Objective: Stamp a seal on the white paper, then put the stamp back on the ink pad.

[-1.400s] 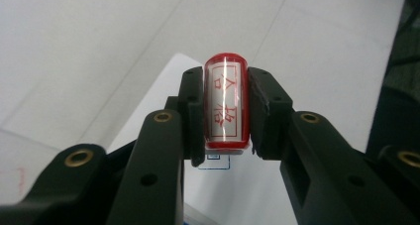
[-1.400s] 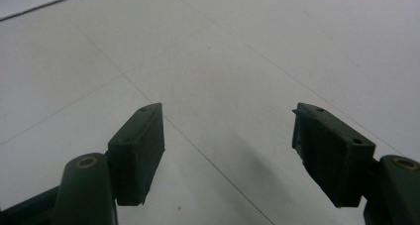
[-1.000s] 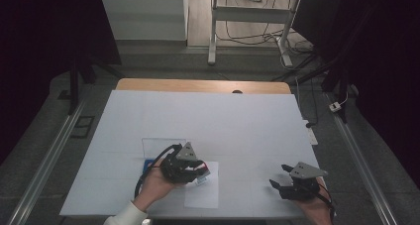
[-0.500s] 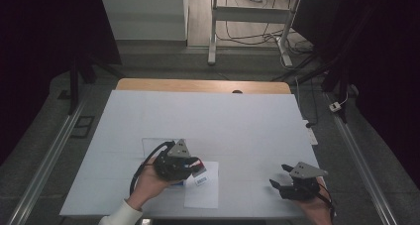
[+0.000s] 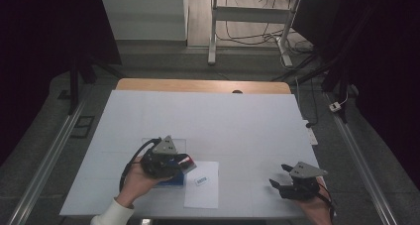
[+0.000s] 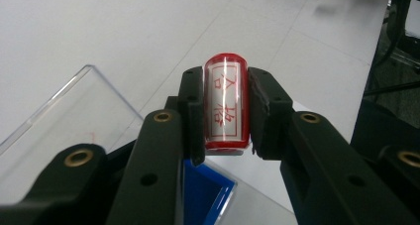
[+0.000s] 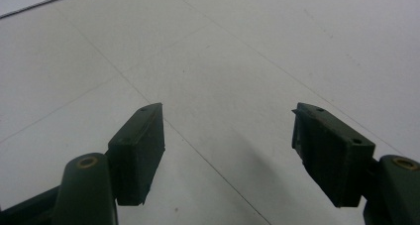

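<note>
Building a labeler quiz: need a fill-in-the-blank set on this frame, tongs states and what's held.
1. The left tongs are shut on a ____ stamp.
2. The right tongs are ____, with nothing between them.
3. Below the stamp lies a ____ ink pad.
4. A white sheet of paper lies between the two ____.

Missing words: red; open; blue; tongs

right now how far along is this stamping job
Picked up: the left tool is shut on the red stamp, held above the blue ink box. The sheet of paper already shows one small mark. Pressing the stamp is left. The right tool rests open.
</note>
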Available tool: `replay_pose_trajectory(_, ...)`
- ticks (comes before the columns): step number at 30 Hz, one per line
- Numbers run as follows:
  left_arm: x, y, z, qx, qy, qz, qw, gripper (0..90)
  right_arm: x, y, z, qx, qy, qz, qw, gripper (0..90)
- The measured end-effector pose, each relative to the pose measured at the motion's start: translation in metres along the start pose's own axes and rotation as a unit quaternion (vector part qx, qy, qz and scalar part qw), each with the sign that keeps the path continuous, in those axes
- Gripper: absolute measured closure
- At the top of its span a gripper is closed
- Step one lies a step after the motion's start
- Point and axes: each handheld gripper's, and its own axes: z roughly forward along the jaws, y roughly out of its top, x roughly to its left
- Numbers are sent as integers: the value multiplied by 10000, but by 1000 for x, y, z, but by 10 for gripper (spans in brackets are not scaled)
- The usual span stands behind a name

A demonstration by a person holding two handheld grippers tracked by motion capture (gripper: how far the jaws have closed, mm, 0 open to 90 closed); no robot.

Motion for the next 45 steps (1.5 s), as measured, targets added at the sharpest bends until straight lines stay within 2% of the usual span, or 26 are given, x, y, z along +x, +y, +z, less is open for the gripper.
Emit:
replay_pose_trajectory(12, 10, -16, -11, 5, 168, -203, 9997, 702, 0, 0, 1, -21, 14, -7, 10000, 282)
replay_pose_trajectory(17, 17, -23, -14, 90, 214, -295, 9993, 702, -1, 0, -1, -27, -6, 11, 10000, 282)
replay_pose_trajectory(26, 27, -42, -11, 322, 330, -478, 9978, 701, 0, 1, 1, 5, 7, -26, 10000, 283)
replay_pose_trajectory(32, 31, -51, -3, 511, 426, -554, 9962, 701, 0, 2, 2, 8, 13, -36, 10000, 283)
replay_pose_trajectory(37, 32, -55, 2, 696, 497, -554, 9948, 701, 1, 2, 3, 17, 18, -58, 10000, 283)
replay_pose_trajectory(45, 30, -57, 7, 743, 516, -558, 9943, 690, 0, 2, 3, 34, 26, -63, 10000, 283)
